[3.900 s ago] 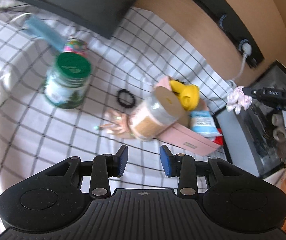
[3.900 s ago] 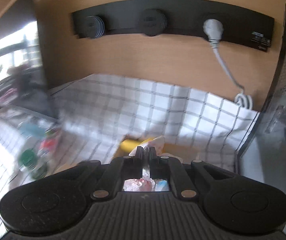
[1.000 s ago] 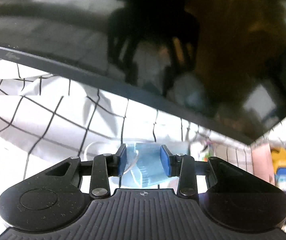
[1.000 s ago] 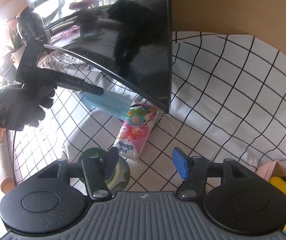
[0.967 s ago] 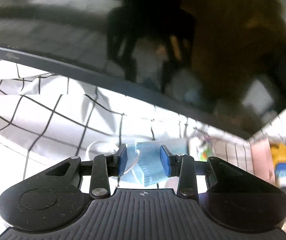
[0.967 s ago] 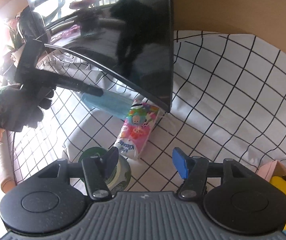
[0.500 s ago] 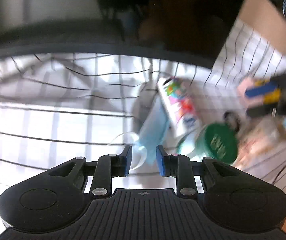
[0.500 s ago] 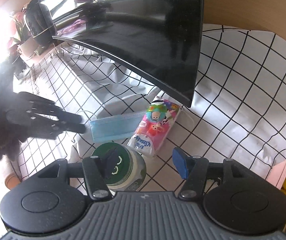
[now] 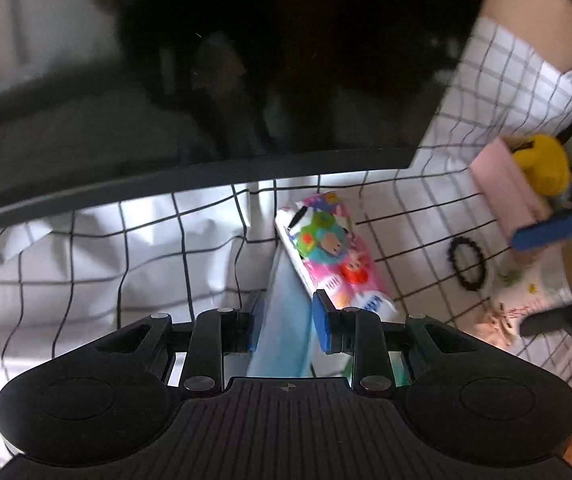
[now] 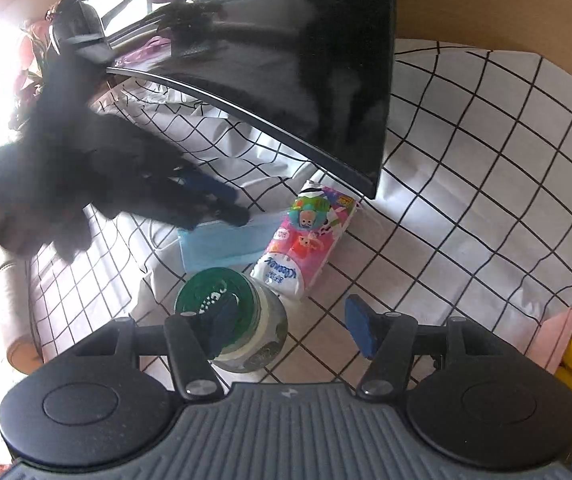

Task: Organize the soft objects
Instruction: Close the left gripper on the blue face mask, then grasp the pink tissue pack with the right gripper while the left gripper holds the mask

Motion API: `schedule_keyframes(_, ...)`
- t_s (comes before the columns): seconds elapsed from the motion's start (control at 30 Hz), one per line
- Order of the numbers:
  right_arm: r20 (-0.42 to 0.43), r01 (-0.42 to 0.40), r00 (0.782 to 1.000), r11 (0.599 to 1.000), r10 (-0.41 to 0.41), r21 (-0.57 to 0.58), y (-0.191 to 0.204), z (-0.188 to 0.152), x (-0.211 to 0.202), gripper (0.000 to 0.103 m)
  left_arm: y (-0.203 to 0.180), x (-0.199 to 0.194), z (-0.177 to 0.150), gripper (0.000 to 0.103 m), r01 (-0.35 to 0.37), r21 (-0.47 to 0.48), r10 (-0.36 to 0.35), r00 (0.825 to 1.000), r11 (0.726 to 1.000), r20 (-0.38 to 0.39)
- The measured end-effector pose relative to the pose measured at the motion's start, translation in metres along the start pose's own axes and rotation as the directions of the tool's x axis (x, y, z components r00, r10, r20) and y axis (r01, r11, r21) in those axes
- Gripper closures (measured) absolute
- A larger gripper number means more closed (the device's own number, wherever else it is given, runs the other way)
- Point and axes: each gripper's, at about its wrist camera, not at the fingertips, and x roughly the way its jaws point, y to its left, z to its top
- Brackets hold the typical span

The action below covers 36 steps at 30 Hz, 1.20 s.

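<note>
A blue face mask [image 10: 222,246] lies flat on the checked cloth [image 10: 466,184], beside a colourful tissue pack [image 10: 306,240]. My left gripper [image 10: 232,204], blurred and held by a gloved hand, hovers at the mask's far edge. In the left wrist view the mask [image 9: 286,320] fills the gap of the left gripper [image 9: 288,322]. Its jaws stand partly apart, and I see no pad pressing on the mask. The tissue pack [image 9: 334,256] lies just right of it. My right gripper [image 10: 290,316] is open above a green-lidded jar [image 10: 222,308], holding nothing.
A large dark monitor [image 10: 286,60] overhangs the cloth behind the mask. At the right stands a pink box [image 9: 506,196] holding a yellow soft toy [image 9: 542,160]. A black hair tie [image 9: 466,264] lies near a cork-lidded jar [image 9: 526,300], where the right gripper [image 9: 558,276] shows.
The left gripper's jaws narrowed. It rolled and swung right, from the mask's left end to over the mask beside the tissue pack. The right gripper stayed almost still.
</note>
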Motion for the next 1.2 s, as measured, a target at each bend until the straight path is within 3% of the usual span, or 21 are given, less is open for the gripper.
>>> schedule_keyframes(0.23, -0.002, -0.005, 1.000, 0.999, 0.005, 0.043, -0.013, -0.005, 0.004, 0.043, -0.008, 0.045, 0.003, 0.073, -0.059, 0.091, 0.071, 0.988, 0.994, -0.135)
schedule_keyframes(0.37, -0.004, 0.000, 1.000, 0.999, 0.001, 0.043, -0.015, -0.006, 0.006, 0.043, -0.009, 0.060, -0.002, 0.074, -0.027, 0.081, 0.040, 0.985, 0.996, -0.167)
schedule_keyframes(0.57, 0.013, 0.048, 0.999, 0.999, -0.048, 0.015, -0.011, 0.004, 0.008, 0.043, -0.008, 0.057, -0.006, 0.070, -0.025, 0.030, 0.029, 0.991, 0.999, -0.132)
schedule_keyframes(0.7, 0.134, 0.136, 0.982, 0.990, -0.132, -0.025, -0.002, 0.016, 0.001, 0.043, -0.003, 0.049, -0.016, 0.071, -0.023, -0.027, 0.021, 0.998, 0.999, -0.066)
schedule_keyframes(0.77, 0.169, 0.159, 0.973, 0.987, -0.159, 0.011, -0.004, 0.022, 0.000, 0.040, -0.001, 0.046, -0.020, 0.078, -0.039, -0.059, 0.037, 0.999, 0.998, -0.037)
schedule_keyframes(0.8, 0.149, 0.144, 0.978, 0.989, -0.145, 0.016, -0.006, 0.026, 0.002, 0.040, 0.001, 0.047, -0.022, 0.088, -0.053, -0.074, 0.051, 0.998, 0.996, -0.027)
schedule_keyframes(0.9, 0.026, 0.044, 0.999, 0.995, -0.046, 0.090, -0.015, 0.038, 0.018, 0.040, 0.009, 0.040, -0.028, 0.093, -0.033, -0.134, 0.035, 0.999, 0.990, 0.018)
schedule_keyframes(1.0, -0.064, -0.008, 0.998, 0.971, 0.024, 0.241, -0.029, 0.047, 0.037, 0.040, 0.013, 0.021, -0.034, 0.095, -0.005, -0.180, 0.020, 0.996, 0.984, 0.085)
schedule_keyframes(1.1, -0.102, -0.004, 0.994, 0.945, 0.040, 0.326, -0.037, 0.058, 0.056, 0.040, 0.011, 0.004, -0.044, 0.095, -0.012, -0.177, 0.035, 0.992, 0.984, 0.123)
schedule_keyframes(1.2, -0.128, 0.049, 0.992, 0.935, -0.004, 0.350, -0.036, 0.061, 0.077, 0.040, 0.010, -0.003, -0.057, 0.095, -0.015, -0.187, 0.041, 0.990, 0.982, 0.133)
